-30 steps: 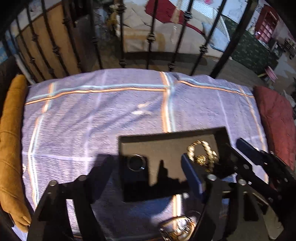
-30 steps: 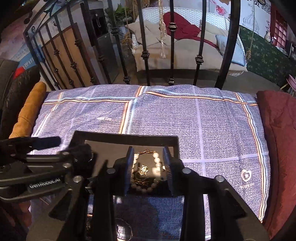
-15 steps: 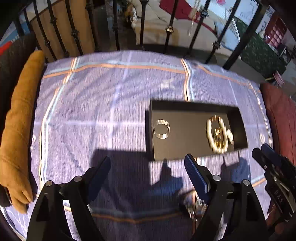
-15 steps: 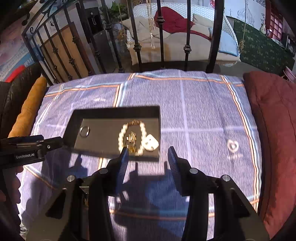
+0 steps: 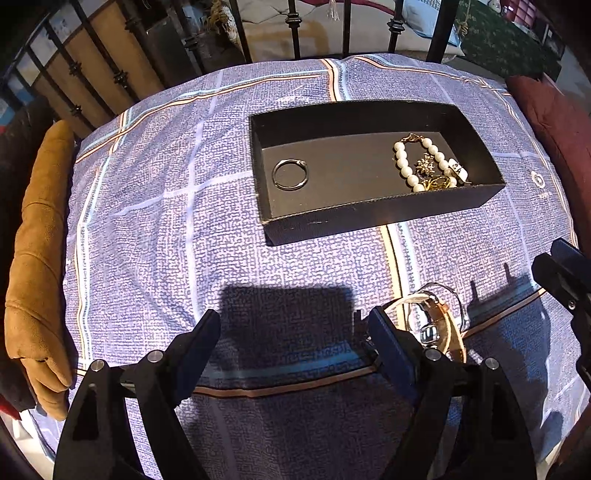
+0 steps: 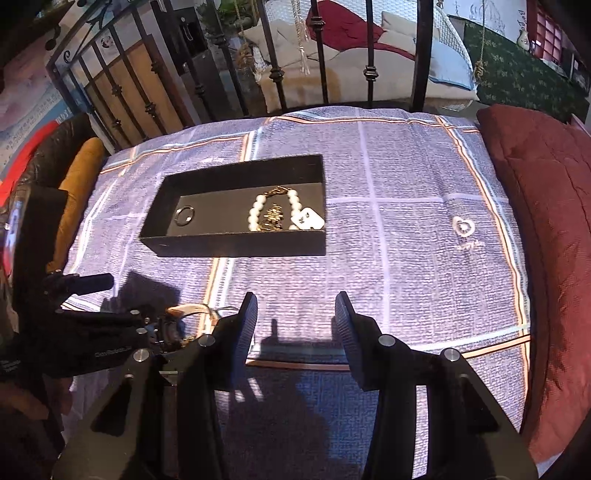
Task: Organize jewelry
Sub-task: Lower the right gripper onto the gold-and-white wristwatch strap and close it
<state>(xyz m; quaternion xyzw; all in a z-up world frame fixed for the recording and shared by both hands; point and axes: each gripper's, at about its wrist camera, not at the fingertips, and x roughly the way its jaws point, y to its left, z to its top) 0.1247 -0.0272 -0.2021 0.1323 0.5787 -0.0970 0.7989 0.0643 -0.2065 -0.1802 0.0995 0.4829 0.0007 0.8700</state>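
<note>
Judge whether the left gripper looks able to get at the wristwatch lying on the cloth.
Probably yes: the left gripper is open and empty, and the wristwatch lies uncovered on the cloth just beside its right finger.

surface: blue-violet plaid cloth, sunlit, hard shadows | behind cloth: black wrought-iron railing | beyond railing: white swing seat with red blanket | left of cloth: tan cushion | right of cloth: dark red cushion
</note>
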